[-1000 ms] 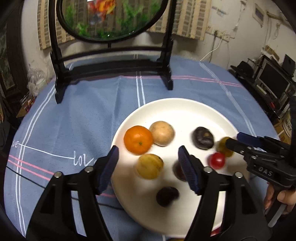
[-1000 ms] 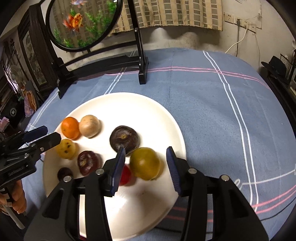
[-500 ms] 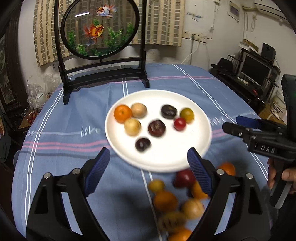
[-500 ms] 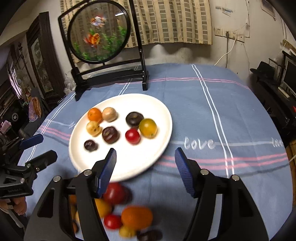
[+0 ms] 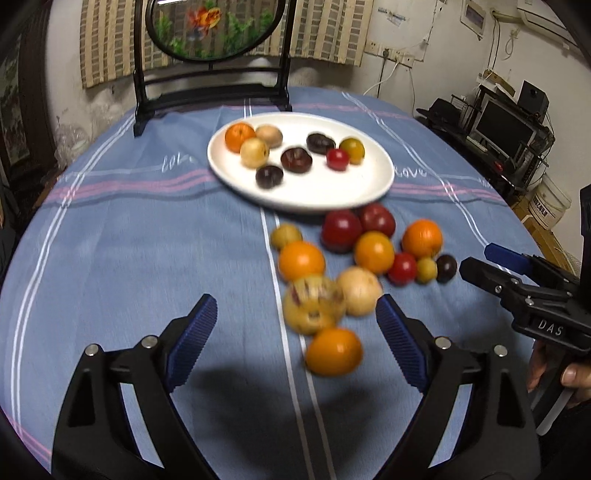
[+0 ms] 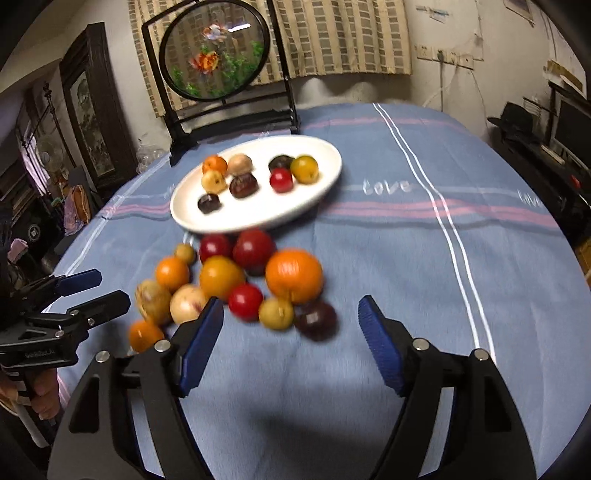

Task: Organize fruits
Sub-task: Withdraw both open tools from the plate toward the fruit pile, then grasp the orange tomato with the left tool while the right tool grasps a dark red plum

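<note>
A white plate (image 5: 354, 188) (image 6: 317, 192) holds several small fruits, among them an orange one (image 5: 239, 136) and a red one (image 5: 337, 158). A loose pile of fruits lies on the blue cloth in front of it: oranges (image 5: 301, 259) (image 6: 293, 275), red fruits (image 5: 340, 229) (image 6: 253, 248), a speckled yellow fruit (image 5: 314, 304), a dark plum (image 6: 316, 319). My left gripper (image 5: 295, 328) is open and empty above the near fruits. My right gripper (image 6: 291, 332) is open and empty, just short of the pile; it also shows in the left wrist view (image 5: 476, 264).
A round fish screen on a black stand (image 5: 212, 29) (image 6: 218, 55) stands behind the plate. The blue striped tablecloth (image 5: 129, 240) covers a round table. A desk with monitors (image 5: 506, 125) is at the right, dark furniture (image 6: 92, 110) at the left.
Both grippers have pulled back from the plate and opened wider. The pile of loose fruits in front of the plate has come into view.
</note>
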